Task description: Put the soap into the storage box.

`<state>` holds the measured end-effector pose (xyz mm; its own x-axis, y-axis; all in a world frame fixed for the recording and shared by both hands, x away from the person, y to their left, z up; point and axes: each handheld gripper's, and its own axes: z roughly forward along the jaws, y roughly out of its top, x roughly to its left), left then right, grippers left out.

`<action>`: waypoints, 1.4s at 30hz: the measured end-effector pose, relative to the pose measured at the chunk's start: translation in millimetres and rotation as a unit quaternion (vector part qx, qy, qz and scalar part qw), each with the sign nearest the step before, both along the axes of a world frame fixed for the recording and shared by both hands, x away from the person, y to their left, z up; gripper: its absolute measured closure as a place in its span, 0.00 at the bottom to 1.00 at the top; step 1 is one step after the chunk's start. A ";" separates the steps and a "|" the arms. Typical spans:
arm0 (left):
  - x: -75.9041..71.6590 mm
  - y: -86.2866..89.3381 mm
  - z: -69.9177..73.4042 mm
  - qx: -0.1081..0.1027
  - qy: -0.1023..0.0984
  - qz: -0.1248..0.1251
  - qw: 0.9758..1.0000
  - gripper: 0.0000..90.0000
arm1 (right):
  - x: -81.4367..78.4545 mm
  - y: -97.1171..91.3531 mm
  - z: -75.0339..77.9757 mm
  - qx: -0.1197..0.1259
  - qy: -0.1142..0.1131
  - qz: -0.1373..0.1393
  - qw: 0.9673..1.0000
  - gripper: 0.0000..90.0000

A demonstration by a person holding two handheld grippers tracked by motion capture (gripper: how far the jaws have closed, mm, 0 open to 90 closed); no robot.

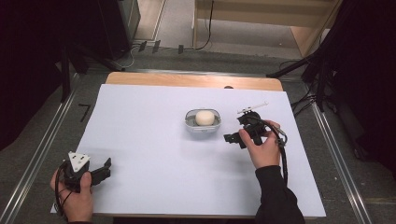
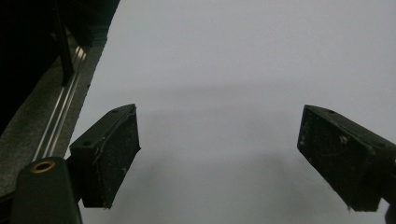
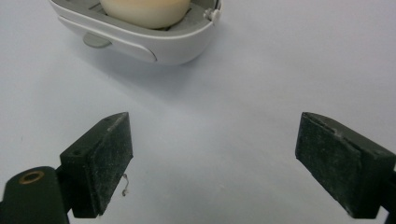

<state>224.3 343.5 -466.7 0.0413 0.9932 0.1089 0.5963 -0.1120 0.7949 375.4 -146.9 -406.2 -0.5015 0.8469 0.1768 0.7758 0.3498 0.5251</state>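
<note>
Pale cream rounded soap bar [image 1: 204, 117] sitting in an oval light-grey plastic dish [image 1: 188, 123], mid-worktop [image 1: 140, 140], just beside the right tool [image 1: 232, 138], jaws spread wide and empty. Left tool [image 1: 105, 169] likewise spread, parked near the near-left corner, well apart. Best advanced level and centred, straddling the dish rim, then closed gently to avoid tipping.

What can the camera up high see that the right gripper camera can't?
The high view alone takes in the person's hands, the left hand-held gripper near the table's front left corner, and the floor beyond. The right gripper view alone gives a close look at its open jaws and the grey foot under the soap dish. Both take in the dish, the pale soap in it, and the white tabletop.
</note>
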 end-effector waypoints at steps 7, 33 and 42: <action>0.1 -0.3 -0.1 0.001 0.000 -0.001 1.000 0.15 | -9.9 -17.9 -5.7 0.010 -0.002 -0.004 1.000 0.12; 0.2 -2.3 -0.4 0.012 0.001 -0.002 1.000 0.15 | -49.5 -94.4 -38.6 0.045 -0.022 -0.043 0.998 0.13; -0.3 -3.0 -0.5 0.014 -0.001 -0.001 1.000 0.15 | -64.3 -112.4 -47.8 0.050 -0.026 -0.050 0.997 0.13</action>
